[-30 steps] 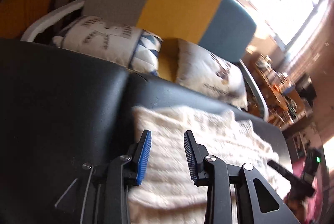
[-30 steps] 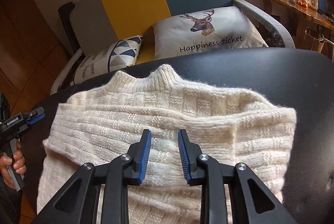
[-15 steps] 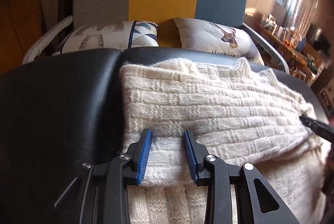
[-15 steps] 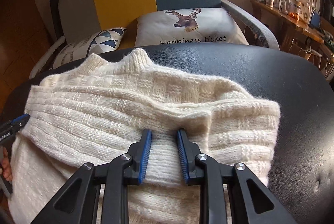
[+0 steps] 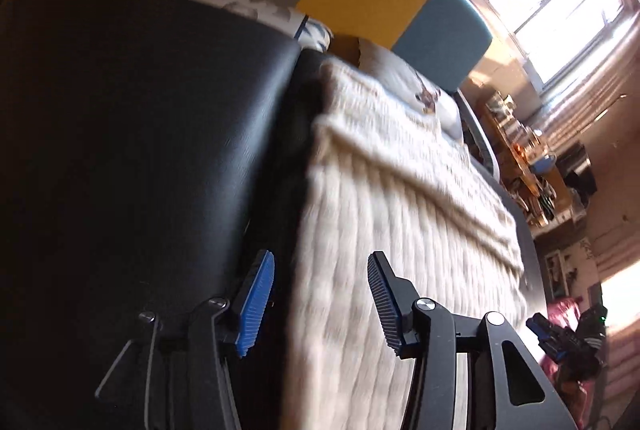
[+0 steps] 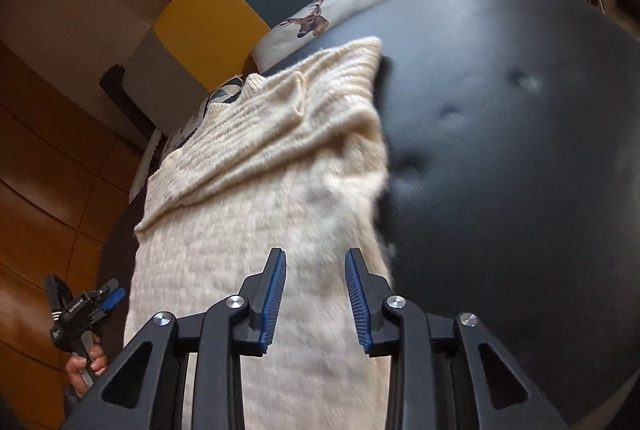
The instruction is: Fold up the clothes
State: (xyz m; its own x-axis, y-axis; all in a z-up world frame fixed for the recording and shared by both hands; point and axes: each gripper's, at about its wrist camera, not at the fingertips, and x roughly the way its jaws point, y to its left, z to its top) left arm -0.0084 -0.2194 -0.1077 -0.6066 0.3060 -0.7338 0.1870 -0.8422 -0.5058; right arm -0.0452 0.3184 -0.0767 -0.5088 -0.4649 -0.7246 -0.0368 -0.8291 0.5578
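Cream ribbed knit sweater [image 6: 272, 197] lying folded on the black padded leather surface [image 6: 500, 149] (view blurred), left gripper [image 5: 320, 304] spread wide over its left edge, right gripper [image 6: 316, 296] parted above its right edge, pinching nothing.

The left gripper [image 5: 320, 304] and right gripper [image 6: 315, 296] are each showing black angular linkage arms, silver round screws, and ribbed blue pads [image 5: 254, 308] lining their two fingers.

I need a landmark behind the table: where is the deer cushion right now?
In the right wrist view the deer cushion sits on the sofa seat, just past the black table's far edge, beyond the cream sweater.
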